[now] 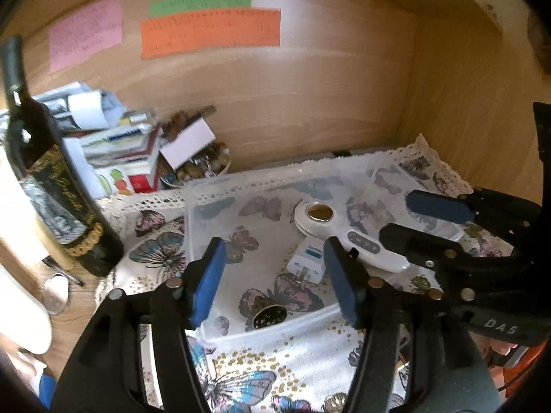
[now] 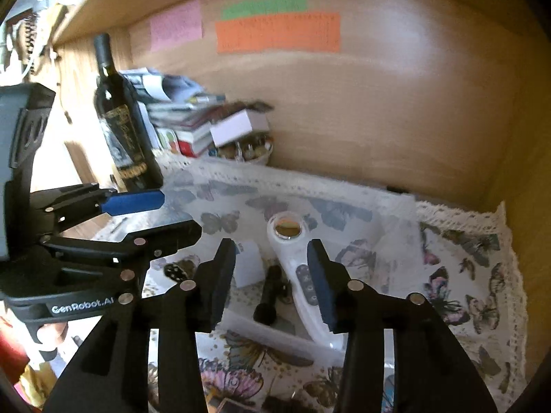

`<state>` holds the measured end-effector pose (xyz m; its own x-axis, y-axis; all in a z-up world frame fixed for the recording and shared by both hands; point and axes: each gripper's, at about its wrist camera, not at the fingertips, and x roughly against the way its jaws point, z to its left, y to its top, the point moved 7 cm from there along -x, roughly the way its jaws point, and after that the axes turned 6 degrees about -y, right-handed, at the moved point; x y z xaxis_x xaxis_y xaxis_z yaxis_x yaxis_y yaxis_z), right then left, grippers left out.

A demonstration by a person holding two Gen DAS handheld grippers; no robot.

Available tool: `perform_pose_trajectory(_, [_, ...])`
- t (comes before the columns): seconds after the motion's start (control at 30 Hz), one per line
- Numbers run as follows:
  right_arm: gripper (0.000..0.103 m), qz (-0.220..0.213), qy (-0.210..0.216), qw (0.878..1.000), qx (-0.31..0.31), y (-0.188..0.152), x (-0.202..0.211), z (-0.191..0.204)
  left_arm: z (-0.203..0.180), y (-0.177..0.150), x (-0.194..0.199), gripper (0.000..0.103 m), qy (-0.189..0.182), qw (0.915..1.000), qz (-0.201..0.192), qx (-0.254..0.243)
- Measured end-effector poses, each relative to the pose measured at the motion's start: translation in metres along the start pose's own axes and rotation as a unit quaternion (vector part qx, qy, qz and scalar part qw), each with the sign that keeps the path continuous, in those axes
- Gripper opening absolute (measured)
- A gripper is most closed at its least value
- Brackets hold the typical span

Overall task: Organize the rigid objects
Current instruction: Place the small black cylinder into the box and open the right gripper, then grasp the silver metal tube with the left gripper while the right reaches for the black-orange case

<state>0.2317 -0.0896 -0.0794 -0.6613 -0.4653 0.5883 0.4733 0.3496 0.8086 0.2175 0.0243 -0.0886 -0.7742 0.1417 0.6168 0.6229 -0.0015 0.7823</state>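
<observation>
White handheld device (image 1: 341,234) inside clear tray (image 1: 206,213)

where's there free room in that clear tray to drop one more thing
Free: the far-left part of the clear tray, behind the white plug adapter. In the right wrist view, its right part past the white handheld device is bare too. Crowded: the near middle, where adapter, device and a black cylinder cluster.

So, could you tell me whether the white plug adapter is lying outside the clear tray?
No, the plug adapter lies inside the clear tray.
</observation>
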Motion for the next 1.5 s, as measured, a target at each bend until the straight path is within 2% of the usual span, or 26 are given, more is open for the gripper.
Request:
perform_pose_trajectory(0.27, [0.054, -0.043, -0.006, 0.999, 0.008, -0.002, 0.045, 0.006, -0.003, -0.009, 0.048, 0.085, 0.007, 0.9991, -0.040, -0.009])
perform_pose_trajectory(0.47, [0.062, -0.048, -0.015, 0.999, 0.012, -0.023, 0.066, 0.008, -0.001, -0.043, 0.057, 0.087, 0.013, 0.9997, -0.022, -0.002])
perform_pose_trajectory(0.67, [0.063, -0.020, -0.027, 0.999, 0.006, -0.059, 0.063, 0.000, 0.000, -0.084, 0.050, 0.091, 0.009, 0.9998, 0.014, 0.012])
perform_pose_trajectory(0.93, [0.063, 0.038, -0.023, 0.999, -0.006, -0.103, 0.046, -0.009, -0.024, -0.125, 0.037, 0.092, -0.022, 0.9985, 0.050, 0.010])
perform_pose_trajectory(1.03, [0.063, 0.056, -0.018, 0.998, 0.006, -0.112, 0.037, -0.004, -0.039, -0.134, 0.036, 0.092, -0.037, 0.9978, 0.055, -0.007])
perform_pose_trajectory(1.1, [0.063, 0.064, -0.018, 0.998, 0.014, -0.115, 0.032, -0.001, -0.048, -0.141, 0.036, 0.097, -0.037, 0.9974, 0.057, -0.023])
perform_pose_trajectory(1.27, [0.063, 0.086, -0.007, 0.996, 0.026, -0.123, 0.019, 0.004, -0.057, -0.154, 0.029, 0.100, -0.038, 0.9961, 0.073, -0.032])
perform_pose_trajectory(1.5, [0.063, 0.093, -0.005, 0.995, 0.029, -0.126, 0.014, 0.004, -0.056, -0.150, 0.019, 0.103, -0.020, 0.9964, 0.071, -0.042])
